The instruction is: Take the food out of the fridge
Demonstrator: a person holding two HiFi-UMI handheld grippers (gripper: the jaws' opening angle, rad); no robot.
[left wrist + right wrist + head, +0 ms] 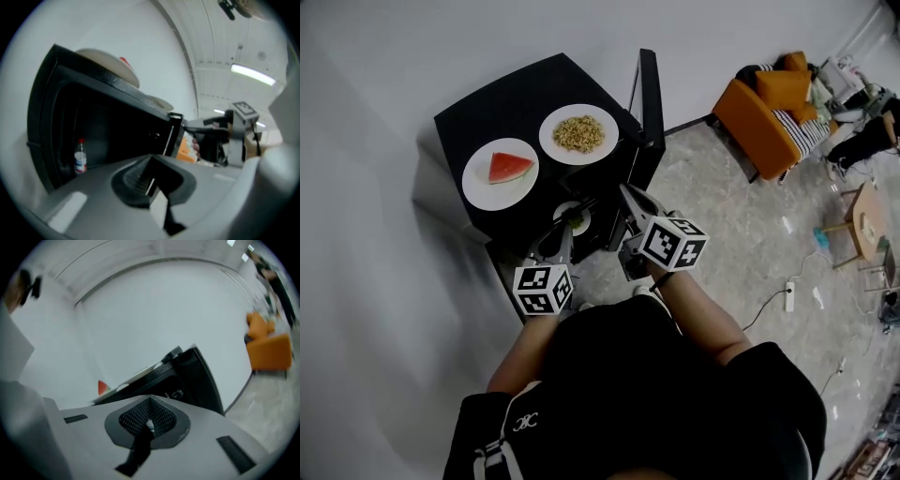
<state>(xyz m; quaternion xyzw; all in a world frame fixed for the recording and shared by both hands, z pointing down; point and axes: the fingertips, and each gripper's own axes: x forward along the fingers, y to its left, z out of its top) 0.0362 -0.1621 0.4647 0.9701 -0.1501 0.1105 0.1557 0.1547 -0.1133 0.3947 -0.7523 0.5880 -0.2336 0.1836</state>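
Observation:
The small black fridge [502,108] stands with its door [650,103] swung open. On its top are a white plate with a watermelon slice [508,169] and a white plate of pale grains [578,133]. A third small plate of food [575,217] sits level in front of the opening. My left gripper [565,237] [149,185] is shut, with its tips on that plate's near rim. My right gripper [626,193] [149,423] is shut and empty, just right of the plate by the door's inner edge.
A small bottle [80,157] stands at the back of the dark fridge interior. A white wall runs close behind and left of the fridge. An orange armchair [773,108] and a power strip [788,295] on the tiled floor lie to the right.

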